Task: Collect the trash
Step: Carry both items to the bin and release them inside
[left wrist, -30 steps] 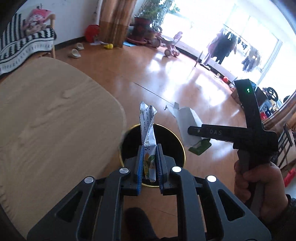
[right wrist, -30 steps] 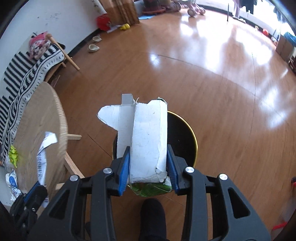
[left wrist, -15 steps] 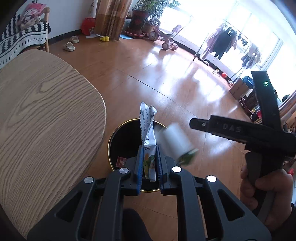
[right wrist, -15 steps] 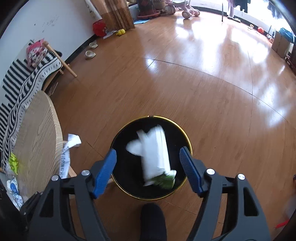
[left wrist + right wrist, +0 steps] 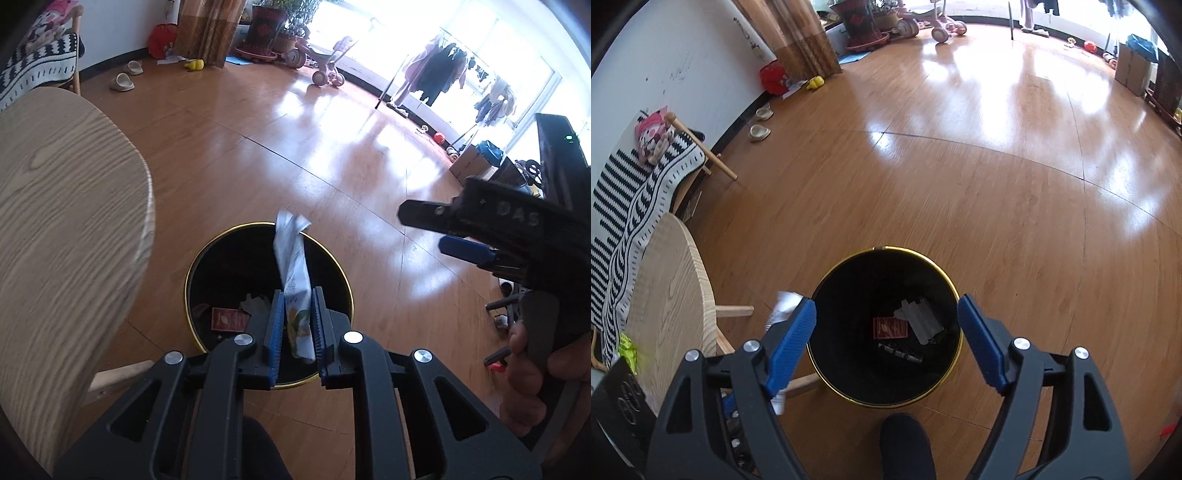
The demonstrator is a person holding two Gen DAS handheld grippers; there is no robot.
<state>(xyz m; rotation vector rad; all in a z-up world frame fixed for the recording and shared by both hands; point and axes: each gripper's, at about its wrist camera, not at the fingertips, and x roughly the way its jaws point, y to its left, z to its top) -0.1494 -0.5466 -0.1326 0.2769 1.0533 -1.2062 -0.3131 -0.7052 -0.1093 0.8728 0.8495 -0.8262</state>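
Note:
A black trash bin with a gold rim (image 5: 192, 269) (image 5: 955, 291) stands on the wooden floor. My left gripper (image 5: 298, 325) is shut on a white snack wrapper (image 5: 293, 266) and holds it upright over the bin. My right gripper (image 5: 886, 332) is open and empty above the bin; it also shows in the left wrist view (image 5: 443, 229). The white carton (image 5: 921, 319) lies inside the bin beside a red packet (image 5: 890, 328) (image 5: 229, 319). The wrapper's tip (image 5: 785, 304) shows left of my right gripper.
A round light-wood table (image 5: 55, 221) (image 5: 668, 295) stands left of the bin, with a yellow-green wrapper (image 5: 627, 349) on it. A striped-cloth chair (image 5: 631, 199) is by the wall. Slippers (image 5: 123, 81) and toys lie far off on the floor.
My right gripper opened and the white carton fell into the bin. My left gripper moved over the bin, still holding the wrapper.

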